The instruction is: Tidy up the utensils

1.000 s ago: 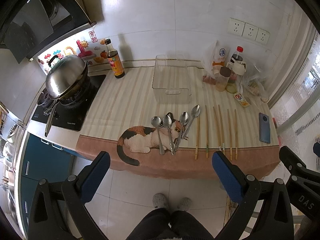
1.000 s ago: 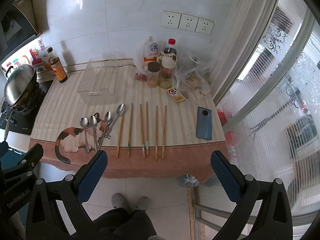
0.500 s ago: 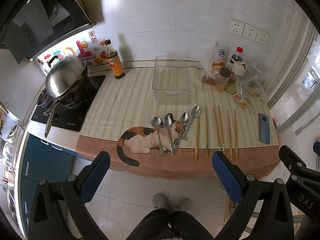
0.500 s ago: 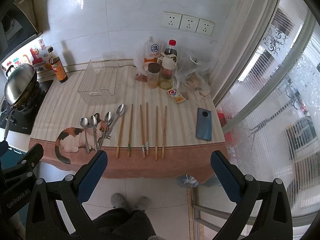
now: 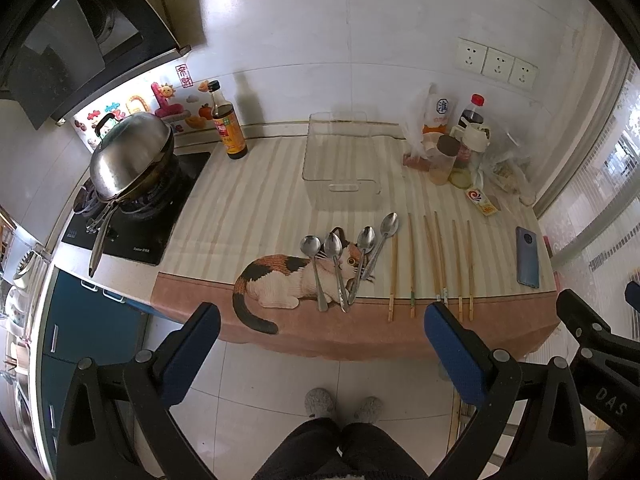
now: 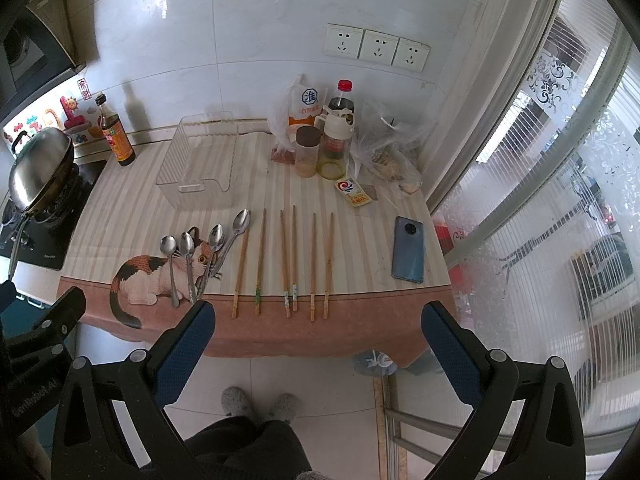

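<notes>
Several metal spoons (image 5: pixel 340 264) (image 6: pixel 192 260) lie side by side near the front edge of the striped counter, over a cat picture. Several wooden chopsticks (image 5: pixel 434 260) (image 6: pixel 288 260) lie in a row to their right. A clear plastic bin (image 5: pixel 340 164) (image 6: pixel 200 164) stands empty behind the spoons. My left gripper (image 5: pixel 320 336) is open and empty, held high and back from the counter's front edge. My right gripper (image 6: pixel 318 336) is open and empty at the same height, to the right of the left one.
A wok (image 5: pixel 128 152) sits on a stove at the left, with a sauce bottle (image 5: pixel 228 124) beside it. Jars, bottles and bags (image 6: pixel 328 136) crowd the back right. A phone (image 6: pixel 408 248) lies at the right edge. Window at right, tiled floor below.
Both views have shifted very slightly. Nothing on the counter has moved and both grippers stay open.
</notes>
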The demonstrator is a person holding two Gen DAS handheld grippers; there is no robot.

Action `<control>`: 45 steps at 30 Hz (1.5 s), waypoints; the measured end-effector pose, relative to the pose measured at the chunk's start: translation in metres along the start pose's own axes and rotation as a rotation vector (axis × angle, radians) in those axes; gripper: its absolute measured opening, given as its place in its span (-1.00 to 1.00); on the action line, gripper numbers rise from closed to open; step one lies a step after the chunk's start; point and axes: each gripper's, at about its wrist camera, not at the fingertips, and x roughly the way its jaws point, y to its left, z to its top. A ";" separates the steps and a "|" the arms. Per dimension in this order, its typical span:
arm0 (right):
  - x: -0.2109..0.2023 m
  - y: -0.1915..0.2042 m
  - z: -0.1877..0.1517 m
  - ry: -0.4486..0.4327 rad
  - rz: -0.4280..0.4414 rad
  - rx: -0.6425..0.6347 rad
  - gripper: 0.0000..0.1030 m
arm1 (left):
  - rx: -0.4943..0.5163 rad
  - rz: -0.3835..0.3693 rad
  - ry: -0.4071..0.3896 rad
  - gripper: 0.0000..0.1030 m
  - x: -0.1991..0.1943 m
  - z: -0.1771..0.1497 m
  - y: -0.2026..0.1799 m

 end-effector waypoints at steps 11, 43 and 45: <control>0.005 -0.004 0.008 0.000 0.014 0.007 1.00 | -0.001 0.002 -0.004 1.00 0.003 0.004 -0.007; 0.299 0.092 0.023 0.406 0.110 0.177 -0.10 | -0.144 -0.125 0.523 -0.34 0.385 0.024 0.023; 0.305 0.098 0.028 0.417 0.107 0.189 -0.10 | -0.095 -0.122 0.523 -0.66 0.389 0.028 0.014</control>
